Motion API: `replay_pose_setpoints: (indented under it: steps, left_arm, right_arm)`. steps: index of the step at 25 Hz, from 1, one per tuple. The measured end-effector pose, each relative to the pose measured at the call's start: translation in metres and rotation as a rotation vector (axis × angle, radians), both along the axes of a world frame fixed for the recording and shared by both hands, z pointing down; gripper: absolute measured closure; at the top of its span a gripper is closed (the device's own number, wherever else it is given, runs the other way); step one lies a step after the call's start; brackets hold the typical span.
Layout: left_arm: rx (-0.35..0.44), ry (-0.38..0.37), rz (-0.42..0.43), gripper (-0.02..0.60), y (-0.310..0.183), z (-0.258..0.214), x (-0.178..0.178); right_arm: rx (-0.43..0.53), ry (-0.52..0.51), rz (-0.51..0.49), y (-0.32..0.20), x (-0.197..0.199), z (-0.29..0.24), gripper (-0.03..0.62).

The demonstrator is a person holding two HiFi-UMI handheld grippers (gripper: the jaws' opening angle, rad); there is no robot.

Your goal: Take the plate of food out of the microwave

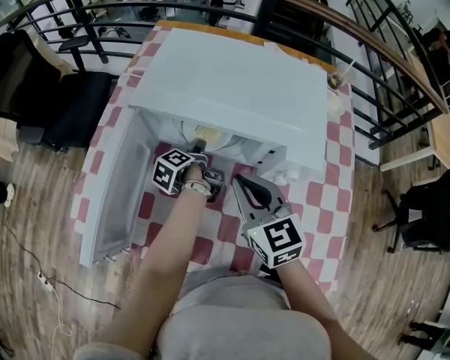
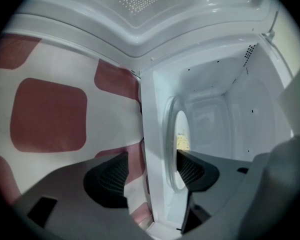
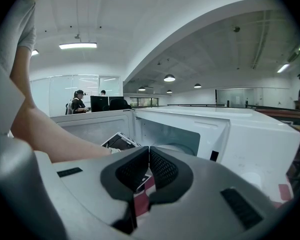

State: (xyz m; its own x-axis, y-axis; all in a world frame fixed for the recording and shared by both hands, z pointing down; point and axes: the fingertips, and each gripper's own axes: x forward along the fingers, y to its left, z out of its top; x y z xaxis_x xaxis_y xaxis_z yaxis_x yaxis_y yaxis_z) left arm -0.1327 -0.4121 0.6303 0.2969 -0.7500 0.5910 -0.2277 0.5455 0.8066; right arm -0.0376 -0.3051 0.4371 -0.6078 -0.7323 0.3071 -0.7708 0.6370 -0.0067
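Observation:
The white microwave (image 1: 232,88) stands on a red-and-white checked table with its door (image 1: 116,193) swung open to the left. In the head view my left gripper (image 1: 198,150) reaches into the opening, where a bit of the plate (image 1: 210,137) shows. In the left gripper view the plate's rim (image 2: 171,134) is seen edge-on with yellow food (image 2: 182,141) on it. My left gripper (image 2: 153,156) is open, its jaws astride the microwave's front sill and the plate's near rim, pads not pressing. My right gripper (image 1: 236,177) hangs in front of the microwave. It (image 3: 149,151) is shut and holds nothing.
A cup with a straw (image 1: 335,88) stands on the table at the microwave's right. The open door (image 3: 90,126) walls off the left side. A railing (image 1: 390,66) curves round behind the table. People sit at desks (image 3: 80,101) far off.

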Motion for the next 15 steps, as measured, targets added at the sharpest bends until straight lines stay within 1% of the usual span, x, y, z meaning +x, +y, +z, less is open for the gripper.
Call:
replay_pose_setpoints:
  steps: [3,8,15]
  left_arm:
    - [0.006,0.000,0.001,0.295,0.002,-0.002,-0.001]
    - [0.015,-0.007,0.004,0.355,0.004,-0.008,-0.001]
    - [0.028,0.002,0.007,0.409,0.002,-0.012,-0.001]
  right_arm:
    - [0.004,-0.004,-0.002,0.001,-0.001,-0.001,0.568]
    - [0.005,-0.011,-0.004,0.003,-0.002,-0.002,0.568]
    - [0.012,-0.022,0.000,0.004,-0.002,-0.003,0.568]
